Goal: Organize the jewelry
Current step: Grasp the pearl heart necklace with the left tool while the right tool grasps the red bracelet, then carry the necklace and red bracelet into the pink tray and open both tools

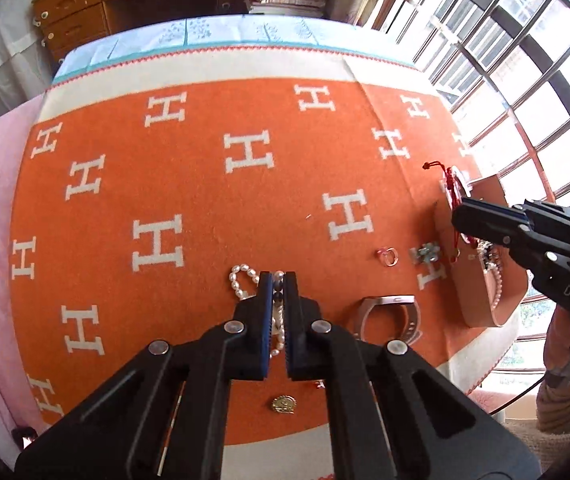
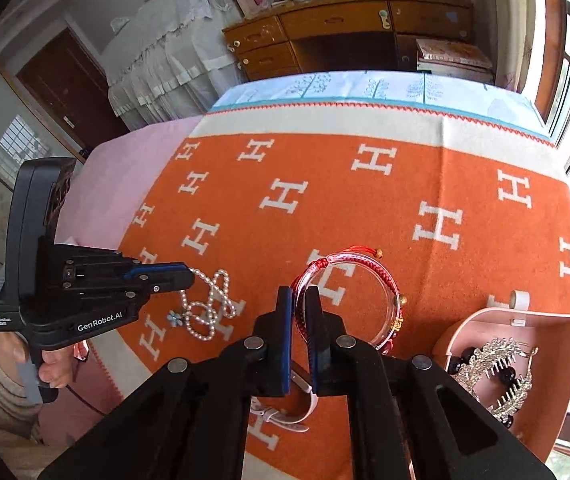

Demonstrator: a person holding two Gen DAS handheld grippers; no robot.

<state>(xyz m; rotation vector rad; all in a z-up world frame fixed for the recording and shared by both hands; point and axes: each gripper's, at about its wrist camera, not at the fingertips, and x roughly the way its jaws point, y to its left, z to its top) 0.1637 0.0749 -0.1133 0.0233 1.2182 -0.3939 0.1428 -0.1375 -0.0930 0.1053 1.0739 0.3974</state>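
Low in the frame's centre, your right gripper (image 2: 300, 300) pinches the rim of a clear pink bangle (image 2: 347, 304) wrapped with a red cord bracelet (image 2: 319, 263). At left, your left gripper (image 2: 189, 278) clamps a pearl necklace (image 2: 209, 308). At lower right, the pink box (image 2: 557, 360) holds a silver hair comb (image 2: 497, 376).

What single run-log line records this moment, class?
left gripper: shut on pearl necklace | right gripper: shut on clear bangle | pink tray: holds silver hair comb
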